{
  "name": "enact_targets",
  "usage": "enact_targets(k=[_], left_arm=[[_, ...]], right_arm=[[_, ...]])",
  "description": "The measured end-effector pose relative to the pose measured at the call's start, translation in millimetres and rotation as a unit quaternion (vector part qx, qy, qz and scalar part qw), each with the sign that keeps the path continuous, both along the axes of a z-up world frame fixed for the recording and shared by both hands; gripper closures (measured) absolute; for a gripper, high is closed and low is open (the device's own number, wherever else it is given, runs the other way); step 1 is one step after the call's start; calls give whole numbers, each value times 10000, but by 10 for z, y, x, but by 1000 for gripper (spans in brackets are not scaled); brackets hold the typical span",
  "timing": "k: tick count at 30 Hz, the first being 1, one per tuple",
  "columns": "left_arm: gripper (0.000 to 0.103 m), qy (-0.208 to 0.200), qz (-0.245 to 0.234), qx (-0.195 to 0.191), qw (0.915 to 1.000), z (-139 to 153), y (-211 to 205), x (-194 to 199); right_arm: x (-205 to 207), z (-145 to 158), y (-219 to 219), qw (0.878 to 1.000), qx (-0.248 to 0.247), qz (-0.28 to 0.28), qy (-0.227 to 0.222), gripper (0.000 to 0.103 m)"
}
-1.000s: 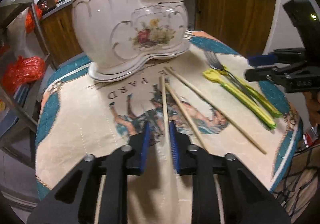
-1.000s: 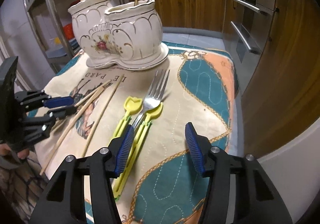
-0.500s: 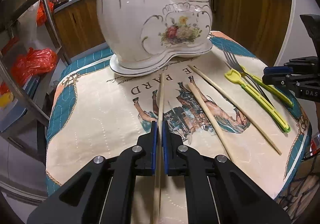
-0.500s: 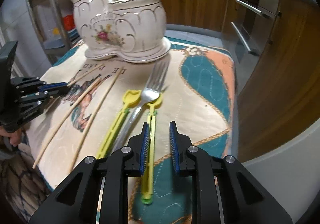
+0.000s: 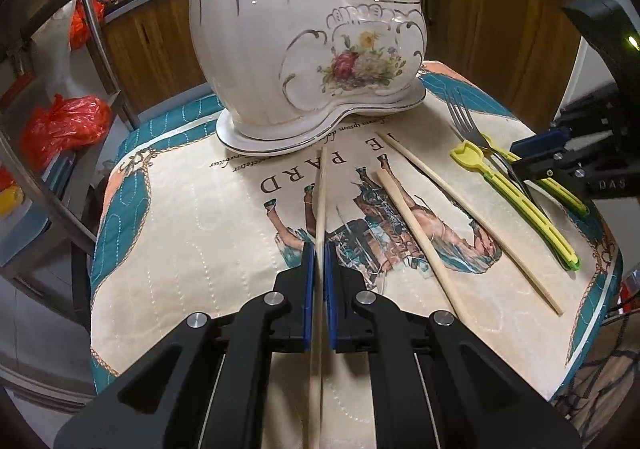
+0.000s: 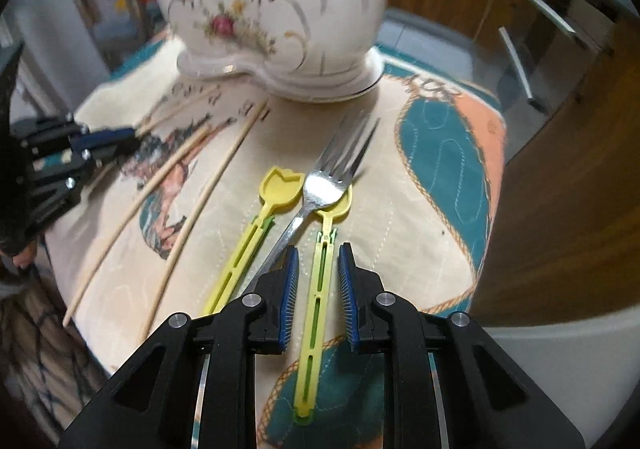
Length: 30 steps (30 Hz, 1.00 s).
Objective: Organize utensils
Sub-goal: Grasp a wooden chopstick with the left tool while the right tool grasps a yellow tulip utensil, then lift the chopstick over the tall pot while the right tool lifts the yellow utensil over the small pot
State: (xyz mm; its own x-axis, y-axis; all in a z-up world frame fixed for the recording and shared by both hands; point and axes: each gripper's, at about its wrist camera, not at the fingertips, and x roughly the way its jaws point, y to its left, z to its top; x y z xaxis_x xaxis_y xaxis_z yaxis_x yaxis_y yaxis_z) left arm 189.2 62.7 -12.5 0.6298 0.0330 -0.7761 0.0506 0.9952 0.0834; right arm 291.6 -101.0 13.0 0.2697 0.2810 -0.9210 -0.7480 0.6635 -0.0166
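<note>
Table (image 5: 132, 333), round-edged, wearing a quilted cloth (image 5: 192, 233) printed with a horse and teal-and-peach border. Sitting on the cloth: ceramic holder (image 5: 304, 45), far side; two chopsticks (image 5: 472, 217) lying loose on the horse print; two yellow spoons (image 6: 248, 245) lying side by side, a fork (image 6: 320, 189) resting between them.

1. We see warm, fairly dim indoor light in both views.
2. Glare spots sit on the glazed ceramic holder (image 5: 288, 45) and the fork (image 6: 324, 185).
3. The right wrist view is motion-blurred, worst at the holder and the left gripper (image 6: 120, 139).
4. Fisheye bending curves the edges, and the corners go black.
</note>
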Motion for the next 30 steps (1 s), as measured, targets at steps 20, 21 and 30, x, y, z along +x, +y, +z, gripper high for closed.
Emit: enact_targets(k=[20,21,30], left_arm=[[97,1979,-638,-84,9781,120,37,620],[97,2008,-643,-58,9775,122,30,625],[97,2084,-561,-29,9764,130,-43,665]], right_arm=[[74,-64,455,9798,-1908,-33,603,93],[64,-47,423,9788,-1965,-50,573,93],[54,-28,112,9817,-1768,-312,641,93]])
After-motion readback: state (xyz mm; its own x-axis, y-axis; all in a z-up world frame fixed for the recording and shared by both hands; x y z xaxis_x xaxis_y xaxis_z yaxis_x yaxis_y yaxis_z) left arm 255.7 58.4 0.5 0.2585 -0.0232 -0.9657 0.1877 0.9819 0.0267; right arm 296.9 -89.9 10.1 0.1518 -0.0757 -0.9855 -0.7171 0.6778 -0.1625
